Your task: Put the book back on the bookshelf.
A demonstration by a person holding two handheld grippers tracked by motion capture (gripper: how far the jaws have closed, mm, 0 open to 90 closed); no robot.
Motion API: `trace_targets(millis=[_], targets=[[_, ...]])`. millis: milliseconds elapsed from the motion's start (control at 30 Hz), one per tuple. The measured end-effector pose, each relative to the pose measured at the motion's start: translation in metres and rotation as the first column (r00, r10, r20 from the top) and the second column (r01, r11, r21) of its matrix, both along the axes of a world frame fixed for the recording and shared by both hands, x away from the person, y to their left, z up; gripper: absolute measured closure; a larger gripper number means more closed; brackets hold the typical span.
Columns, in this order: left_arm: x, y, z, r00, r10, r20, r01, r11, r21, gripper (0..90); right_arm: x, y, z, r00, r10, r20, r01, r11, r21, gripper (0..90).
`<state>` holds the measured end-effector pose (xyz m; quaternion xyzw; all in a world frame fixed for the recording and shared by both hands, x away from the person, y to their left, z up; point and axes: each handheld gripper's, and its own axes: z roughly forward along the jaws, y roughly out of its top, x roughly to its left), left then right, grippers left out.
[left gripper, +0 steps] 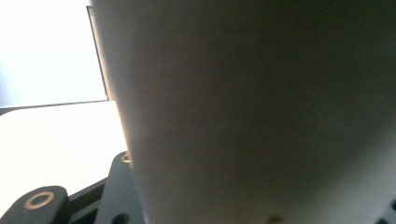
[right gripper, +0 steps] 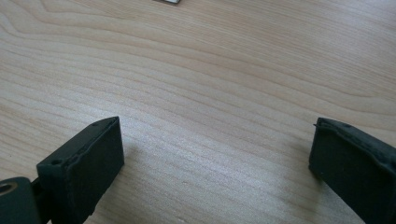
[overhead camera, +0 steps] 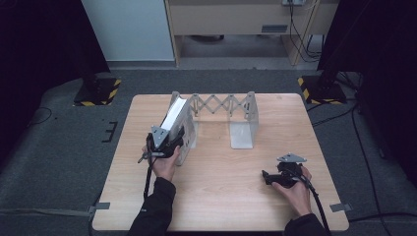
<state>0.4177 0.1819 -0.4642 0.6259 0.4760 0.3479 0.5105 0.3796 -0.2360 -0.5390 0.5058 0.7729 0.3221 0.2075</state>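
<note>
The white book (overhead camera: 175, 114) stood tilted at the left end of the grey expanding rack (overhead camera: 223, 104), leaning against the rack's left end plate near the back left part of the table (overhead camera: 221, 196). The left tool (overhead camera: 166, 140) was clamped on the book's near lower edge, its jaws closed around the thickness of the volume, with the person's left hand (overhead camera: 164, 164) just behind it. In the left gripper view the book (left gripper: 261, 112) rose straight up from between the black jaws as a broad pale grey face, very close and blurred, with a thin lighter edge along its left side. No title, label or other writing could be read on that face, nor on the cover in the high view, where the book was too small to tell.

The rack's scissor lattice stretched to the right from the book to a second upright plate (overhead camera: 244, 125), which stood apart with bare wood between the two plates.

Well away from the book, near the front right of the table, the right tool (overhead camera: 268, 177) rested low in the right hand (overhead camera: 295, 191). In the right gripper view its two black jaws stood wide apart over the wood grain of the table (right gripper: 210, 93), holding nothing.
</note>
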Motion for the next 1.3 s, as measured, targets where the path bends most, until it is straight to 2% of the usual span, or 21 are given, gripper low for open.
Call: trace_targets(millis=[33,133,200,233,300,400,467,567,733,1067,1167,1200,1300], targets=[[0.002,0.001,-0.002,1.0,-0.004,0.003,0.004,0.9998,-0.021,49.9,0.0,0.0,0.0,1.0,0.001,0.001,-0.001,1.0,-0.001,3.5],[0.0,0.004,-0.003,0.9998,-0.017,0.001,0.018,0.9996,-0.021,48.0,0.0,0.0,0.0,1.0,0.002,0.001,-0.002,1.0,0.0,3.5],[-0.004,0.009,-0.004,0.9985,-0.052,-0.014,0.052,0.9978,-0.042,46.2,0.0,0.0,0.0,1.0,0.001,0.001,-0.001,1.0,0.0,3.5],[-0.006,0.011,-0.005,0.9977,-0.059,-0.032,0.058,0.9974,-0.044,45.5,0.0,0.0,0.0,1.0,0.002,0.002,-0.002,1.0,-0.001,3.5],[-0.014,0.016,-0.009,0.9967,-0.073,-0.035,0.072,0.9965,-0.043,45.6,0.0,0.0,0.0,1.0,0.002,0.001,-0.002,1.0,0.0,3.5],[-0.017,0.017,-0.008,0.9941,-0.087,-0.064,0.084,0.9952,-0.049,46.0,0.0,0.0,0.0,1.0,-0.003,0.001,0.003,1.0,0.002,3.5],[-0.021,0.018,-0.009,0.994,-0.089,-0.064,0.088,0.9959,-0.023,46.2,0.0,0.001,0.0,1.0,-0.004,-0.001,0.004,1.0,0.005,3.5],[-0.025,0.019,-0.012,0.9927,-0.102,-0.066,0.099,0.9944,-0.036,47.2,0.0,0.001,0.0,1.0,-0.003,-0.001,0.003,1.0,0.005,3.5],[-0.024,0.014,-0.011,0.9948,-0.077,-0.066,0.076,0.997,-0.01,48.9,0.0,0.001,0.0,1.0,-0.002,-0.001,0.002,1.0,0.005,3.5],[-0.007,0.005,-0.012,0.9978,-0.039,-0.054,0.037,0.9983,-0.046,49.8,0.0,0.001,0.0,1.0,-0.002,0.0,0.002,1.0,0.005,3.5],[0.001,-0.005,-0.012,0.999,-0.004,-0.044,0.003,0.9999,-0.016,50.6,0.0,0.001,0.0,1.0,-0.001,0.0,0.001,1.0,0.004,3.5],[0.001,-0.005,-0.012,0.999,-0.004,-0.044,0.003,0.9999,-0.016,50.8,0.0,0.001,0.0,1.0,-0.001,0.0,0.001,1.0,0.004,3.5],[0.007,-0.013,-0.014,0.9989,0.037,-0.028,-0.038,0.9992,-0.01,51.2,0.0,0.001,0.0,1.0,0.0,0.0,0.0,1.0,0.005,3.5]])
